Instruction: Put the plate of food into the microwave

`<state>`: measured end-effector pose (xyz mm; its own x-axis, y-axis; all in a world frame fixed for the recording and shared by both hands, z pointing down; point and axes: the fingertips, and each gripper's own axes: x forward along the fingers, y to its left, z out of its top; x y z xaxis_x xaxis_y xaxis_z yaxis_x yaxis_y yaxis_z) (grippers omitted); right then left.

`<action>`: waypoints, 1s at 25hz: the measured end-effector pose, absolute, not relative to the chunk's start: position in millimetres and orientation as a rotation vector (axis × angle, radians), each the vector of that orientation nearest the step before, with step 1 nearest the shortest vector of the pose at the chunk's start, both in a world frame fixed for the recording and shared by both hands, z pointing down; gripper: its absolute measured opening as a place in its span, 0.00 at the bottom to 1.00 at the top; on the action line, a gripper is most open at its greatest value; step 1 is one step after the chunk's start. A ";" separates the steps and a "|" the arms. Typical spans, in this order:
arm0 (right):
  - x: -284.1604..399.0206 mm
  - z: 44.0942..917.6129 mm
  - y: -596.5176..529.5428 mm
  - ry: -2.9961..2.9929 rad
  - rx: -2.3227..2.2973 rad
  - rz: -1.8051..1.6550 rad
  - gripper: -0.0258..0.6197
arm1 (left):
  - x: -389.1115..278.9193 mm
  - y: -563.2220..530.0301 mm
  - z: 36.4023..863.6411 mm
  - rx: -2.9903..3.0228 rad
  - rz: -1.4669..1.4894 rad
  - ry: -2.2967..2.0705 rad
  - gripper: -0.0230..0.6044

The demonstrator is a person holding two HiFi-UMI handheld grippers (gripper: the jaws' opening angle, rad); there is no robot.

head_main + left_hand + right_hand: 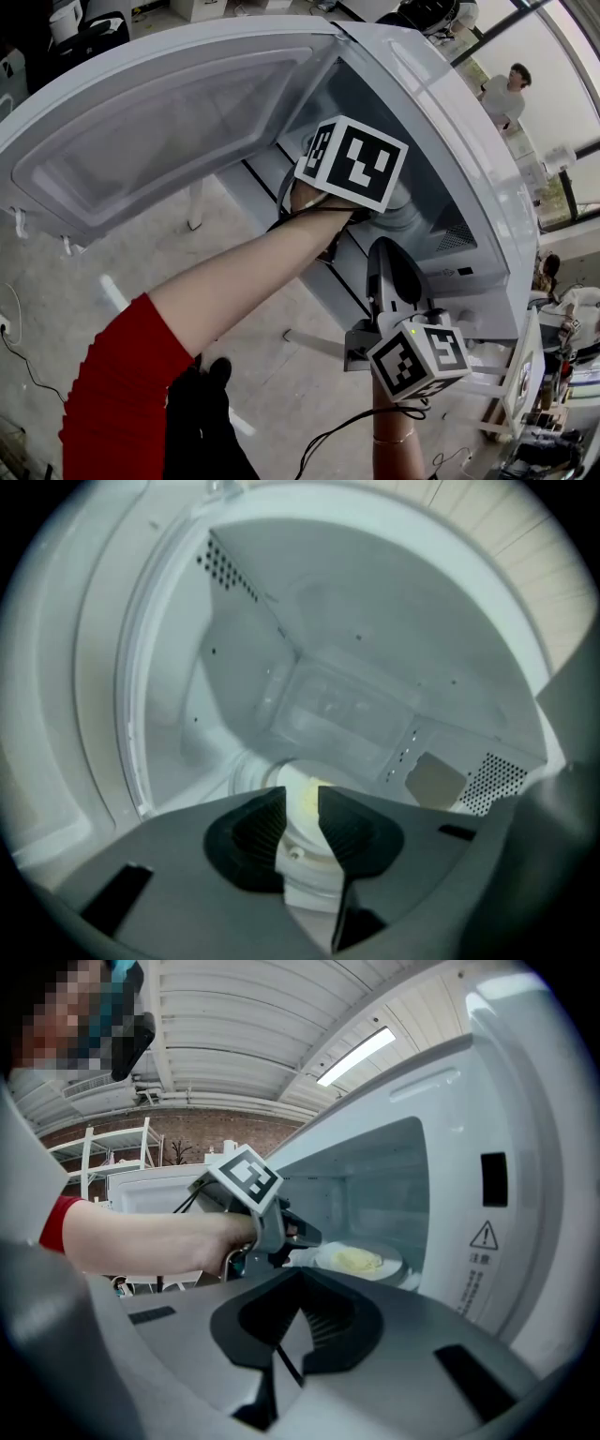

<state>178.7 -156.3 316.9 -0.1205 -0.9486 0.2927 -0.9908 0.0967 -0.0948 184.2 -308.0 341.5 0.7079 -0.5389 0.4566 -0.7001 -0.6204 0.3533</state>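
Plate of food [361,1260]: a pale round plate lying flat on the floor of the microwave [469,141] cavity, toward the right of the opening in the right gripper view, with a low yellowish heap of food [356,1261] in its middle.
Task progress: the plate looks fully inside, so judged from this the placing itself is done and the door is not yet shut.
Handling: probably stiff, breakable and fairly light. Its glazed rim is likely slippery between the pads, and the food looks soft and loose enough to slide if the plate tips.
Where to hold: the near rim, clear of the food, pinched from the side while the plate is kept level.
Facing and axis: face up. Being round it has no long axis, and it only looks like a flat oval from the right gripper's low angle.
Left gripper [301,806]: reaches into the cavity with its jaws parted and released. The plate shows through the gap just beyond the ribbed pads [262,832], and nothing is pressed between them.
Right gripper [302,1297]: hangs outside, near the lower right of the opening, its jaws closed together on nothing.
Door [169,122]: swung wide open to the left, with its inner face toward the head camera.
Arm: a bare forearm with a red sleeve [122,394] carries the left gripper into the oven.
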 end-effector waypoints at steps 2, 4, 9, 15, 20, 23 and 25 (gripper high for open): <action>175.3 315.6 -154.7 -2.203 1.965 0.385 0.06 | 163.4 -307.6 327.4 2.442 0.354 -0.991 0.16; 169.2 310.8 -152.2 -2.221 1.964 0.385 0.06 | 143.9 -303.5 312.2 2.470 0.251 -0.985 0.05; 159.1 282.6 -130.6 -2.292 1.977 0.427 0.06 | 114.3 -270.6 267.3 2.585 0.011 -0.857 0.05; 166.1 236.2 -80.9 -2.365 2.019 0.383 0.06 | 84.6 -201.5 213.8 2.831 -0.012 -0.832 0.05; 159.9 241.4 -47.5 -2.350 2.037 0.414 0.06 | 70.3 -151.7 201.8 2.948 0.023 -0.785 0.05; 149.9 266.0 -30.0 -2.329 2.053 0.485 0.06 | 56.9 -131.3 217.3 2.918 0.078 -0.792 0.05; 148.6 274.4 -14.1 -2.343 2.061 0.552 0.06 | 57.2 -115.3 225.0 2.881 0.128 -0.784 0.05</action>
<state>148.6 -14.1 274.4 -0.1536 -0.9663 0.2065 -0.9569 0.0933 -0.2751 57.2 -115.3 225.0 0.8595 -0.4964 0.1220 -0.5095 -0.8514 0.1251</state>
